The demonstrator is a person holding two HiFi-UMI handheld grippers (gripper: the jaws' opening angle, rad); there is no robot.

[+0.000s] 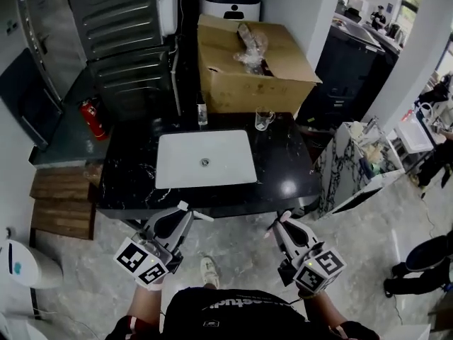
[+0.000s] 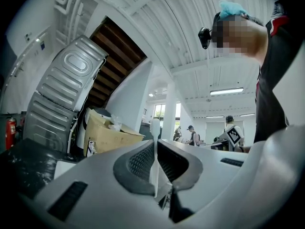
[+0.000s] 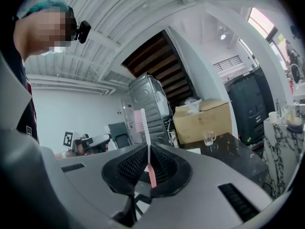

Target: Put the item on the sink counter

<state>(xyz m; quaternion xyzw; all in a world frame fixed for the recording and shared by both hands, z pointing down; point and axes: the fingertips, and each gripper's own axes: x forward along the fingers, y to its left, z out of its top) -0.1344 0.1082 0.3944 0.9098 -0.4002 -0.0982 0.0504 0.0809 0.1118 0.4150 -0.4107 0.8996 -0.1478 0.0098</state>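
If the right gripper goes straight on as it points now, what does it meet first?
Probably the front edge of the black stone sink counter, though the picture leaves height unclear.

Holding left claw and right claw low, side by side, pointed forward, roughly level. Gripping thin white stick in the left, pink-white stick in the right.

Sink counter stands just ahead of the left gripper and right gripper, its basin ahead between them. Beyond the basin sit a bottle and, before the right gripper, a glass; a cardboard box stands behind both. A fire extinguisher stands ahead, off to the left gripper's left.
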